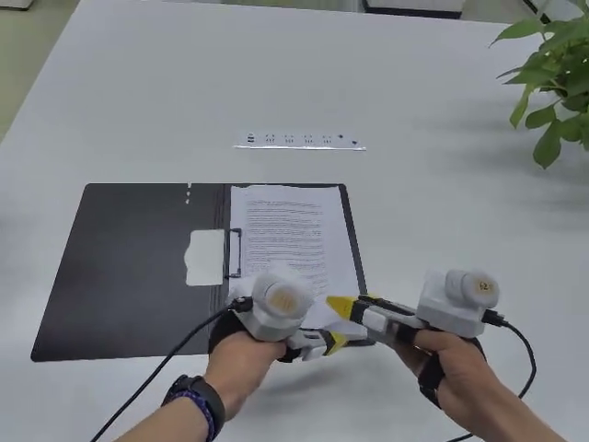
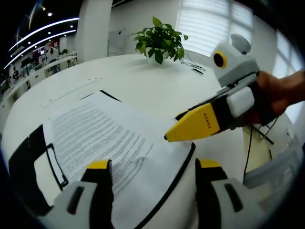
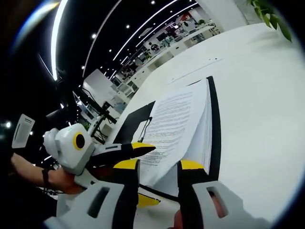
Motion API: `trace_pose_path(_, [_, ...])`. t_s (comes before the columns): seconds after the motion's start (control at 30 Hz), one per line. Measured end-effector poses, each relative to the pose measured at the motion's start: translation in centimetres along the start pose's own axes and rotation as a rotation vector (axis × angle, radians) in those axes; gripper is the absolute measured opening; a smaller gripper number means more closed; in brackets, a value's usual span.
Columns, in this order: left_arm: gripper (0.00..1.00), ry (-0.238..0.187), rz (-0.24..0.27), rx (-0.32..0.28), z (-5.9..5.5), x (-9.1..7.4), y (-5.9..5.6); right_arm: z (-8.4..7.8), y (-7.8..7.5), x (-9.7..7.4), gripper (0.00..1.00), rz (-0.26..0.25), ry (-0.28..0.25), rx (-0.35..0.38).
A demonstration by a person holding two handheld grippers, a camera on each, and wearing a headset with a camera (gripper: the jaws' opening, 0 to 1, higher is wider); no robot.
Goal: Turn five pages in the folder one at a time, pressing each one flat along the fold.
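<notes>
A black folder (image 1: pixel 138 267) lies open on the white table, with a clipped stack of printed pages (image 1: pixel 285 230) on its right half. Both grippers meet at the pages' near right corner. In the left gripper view my left gripper (image 2: pixel 153 167) stands wide open, with the page corner (image 2: pixel 143 162) between its yellow tips. My right gripper (image 2: pixel 190 126) comes in from the right, its tip at the paper's edge. In the right gripper view my right gripper (image 3: pixel 158 167) has its jaws narrowly apart around the page corner (image 3: pixel 159 157). The left gripper (image 3: pixel 76 143) sits just to its left.
A white power strip (image 1: pixel 299 140) lies on the table beyond the folder. A potted green plant (image 1: pixel 552 83) stands at the far right. Black cables trail from both grippers toward the table's near edge.
</notes>
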State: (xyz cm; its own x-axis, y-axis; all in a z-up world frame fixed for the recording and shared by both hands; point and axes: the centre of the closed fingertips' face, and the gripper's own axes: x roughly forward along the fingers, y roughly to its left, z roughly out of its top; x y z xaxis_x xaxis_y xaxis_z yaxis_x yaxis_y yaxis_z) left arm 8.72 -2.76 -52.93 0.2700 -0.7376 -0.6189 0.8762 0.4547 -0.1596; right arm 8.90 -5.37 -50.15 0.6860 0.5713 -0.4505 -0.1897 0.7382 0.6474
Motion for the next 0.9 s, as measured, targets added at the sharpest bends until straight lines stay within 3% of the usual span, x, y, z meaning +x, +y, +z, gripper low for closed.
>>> trace_pose_path(0.27, [0.7, -0.015, 0.035, -0.022, -0.7, -2.0, 0.8, 0.4, -1.0, 0.2, 0.01, -0.066, -0.044, 0.038])
trace_pose_path(0.6, [0.7, -0.042, 0.074, -0.015, -0.8, -5.1, 1.6, 1.6, 1.1, 0.7, 0.0, -0.04, -0.086, 0.042])
trace_pose_path(0.9, [0.7, -0.059, 0.142, -0.043, -2.2, -9.1, 3.8, 2.7, 4.4, 2.4, 0.0, 0.008, -0.117, 0.027])
